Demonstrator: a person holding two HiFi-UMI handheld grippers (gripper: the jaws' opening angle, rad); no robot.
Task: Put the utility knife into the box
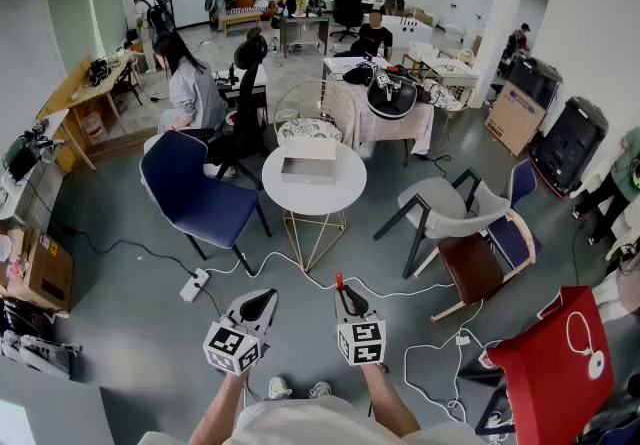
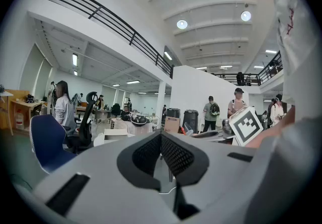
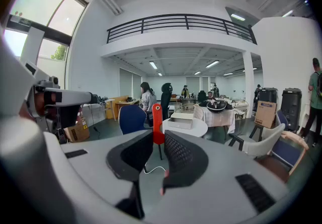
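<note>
A red utility knife (image 1: 339, 282) stands up out of my right gripper (image 1: 348, 303), whose jaws are shut on its lower part; in the right gripper view its red handle (image 3: 157, 122) rises between the dark pads. The open white box (image 1: 308, 161) lies on a round white table (image 1: 315, 197) some way ahead on the floor, and the right gripper view shows the box (image 3: 182, 121) just past the knife. My left gripper (image 1: 258, 305) hangs beside the right one with its pads together and nothing in them. Both are held low, near my body, well short of the table.
A blue chair (image 1: 195, 191) stands left of the table and a grey chair (image 1: 452, 215) to its right. White cables and a power strip (image 1: 193, 284) lie on the floor between me and the table. A red stand (image 1: 555, 363) is at my right. Several people are farther back.
</note>
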